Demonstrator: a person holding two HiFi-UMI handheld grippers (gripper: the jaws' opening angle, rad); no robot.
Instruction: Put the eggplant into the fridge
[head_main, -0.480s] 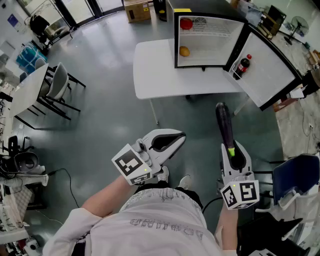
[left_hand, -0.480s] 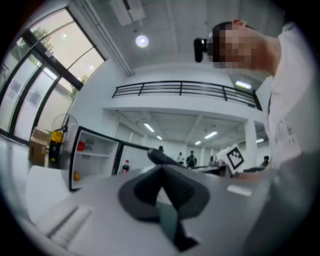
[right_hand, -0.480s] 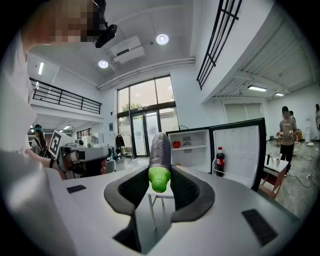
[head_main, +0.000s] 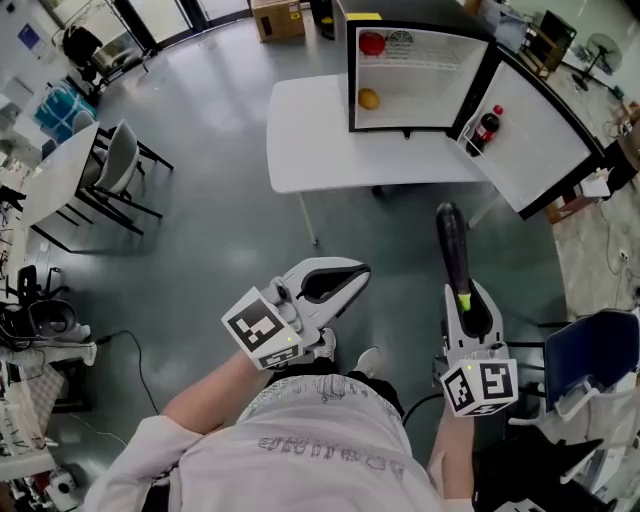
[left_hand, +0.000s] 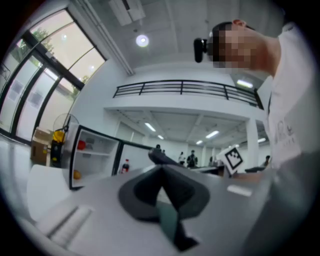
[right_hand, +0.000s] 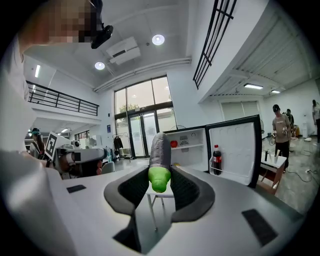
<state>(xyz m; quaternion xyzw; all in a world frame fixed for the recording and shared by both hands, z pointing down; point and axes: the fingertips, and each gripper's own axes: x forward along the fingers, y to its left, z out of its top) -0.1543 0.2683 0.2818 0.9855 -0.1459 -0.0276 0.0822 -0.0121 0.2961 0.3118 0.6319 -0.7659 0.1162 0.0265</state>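
Note:
A long dark purple eggplant (head_main: 452, 250) with a green stem end (right_hand: 159, 179) sticks forward from my right gripper (head_main: 463, 298), which is shut on the stem end. Between the pads in the right gripper view, the eggplant (right_hand: 160, 147) points toward the open fridge (right_hand: 192, 145). The fridge (head_main: 420, 112) stands on a white table (head_main: 320, 140) ahead, and its door (head_main: 535, 150) is swung out to the right. My left gripper (head_main: 352, 272) hangs at waist height left of the right one, jaws shut (left_hand: 163, 170) with nothing between them.
On the fridge's shelves lie a red fruit (head_main: 372, 44) and an orange one (head_main: 369, 99); a cola bottle (head_main: 487, 128) stands in the door. Chairs (head_main: 115, 165) and a table stand at left, a blue chair (head_main: 590, 350) at right, a cardboard box (head_main: 275, 18) behind.

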